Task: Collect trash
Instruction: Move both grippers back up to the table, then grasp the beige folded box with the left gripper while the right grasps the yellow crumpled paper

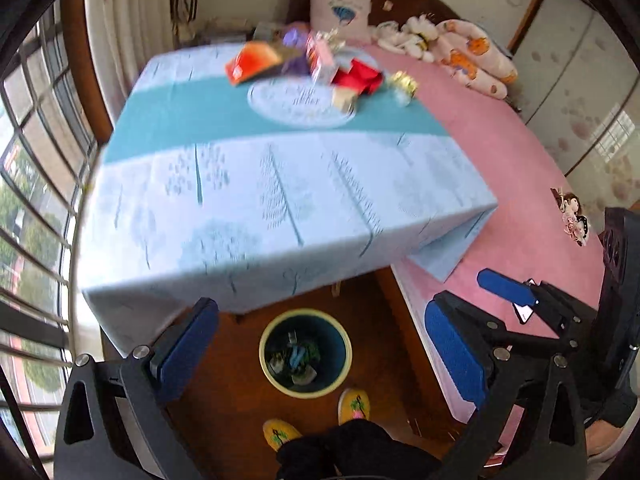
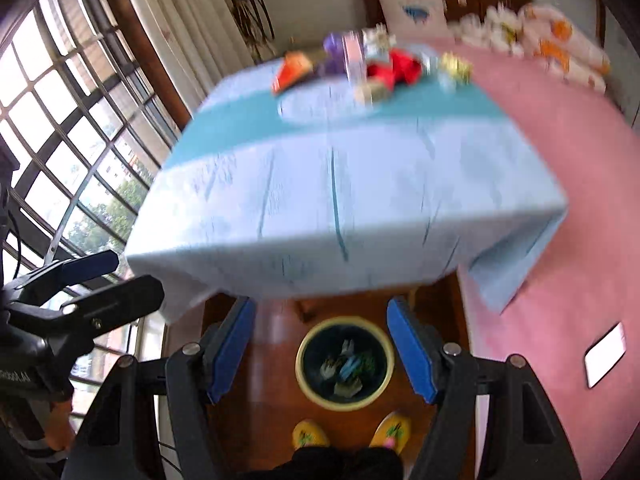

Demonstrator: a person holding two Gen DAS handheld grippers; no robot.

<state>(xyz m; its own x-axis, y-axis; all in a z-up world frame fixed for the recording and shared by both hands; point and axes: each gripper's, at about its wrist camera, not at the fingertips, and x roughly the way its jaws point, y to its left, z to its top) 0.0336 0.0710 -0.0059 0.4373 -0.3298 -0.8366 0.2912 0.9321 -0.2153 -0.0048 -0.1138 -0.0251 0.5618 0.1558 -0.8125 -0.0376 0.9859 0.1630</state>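
Several pieces of trash lie at the far end of the table: an orange packet (image 1: 254,62), a purple wrapper (image 1: 294,38), a pink carton (image 1: 322,60), a red wrapper (image 1: 358,76) and a gold wrapper (image 1: 404,82). They also show in the right wrist view, with the red wrapper (image 2: 394,68) in the middle. A round bin (image 1: 306,354) with a cream rim stands on the floor below the table's near edge and holds some trash; it also shows in the right wrist view (image 2: 346,364). My left gripper (image 1: 320,344) and right gripper (image 2: 320,344) are open and empty, above the bin.
The table (image 1: 280,184) has a pale blue and teal cloth. A pink bed (image 1: 540,208) lies to the right with a pillow, soft toys, a doll (image 1: 574,216) and a phone (image 2: 606,354). A barred window (image 2: 68,132) is on the left. My feet in yellow slippers (image 1: 354,404) stand by the bin.
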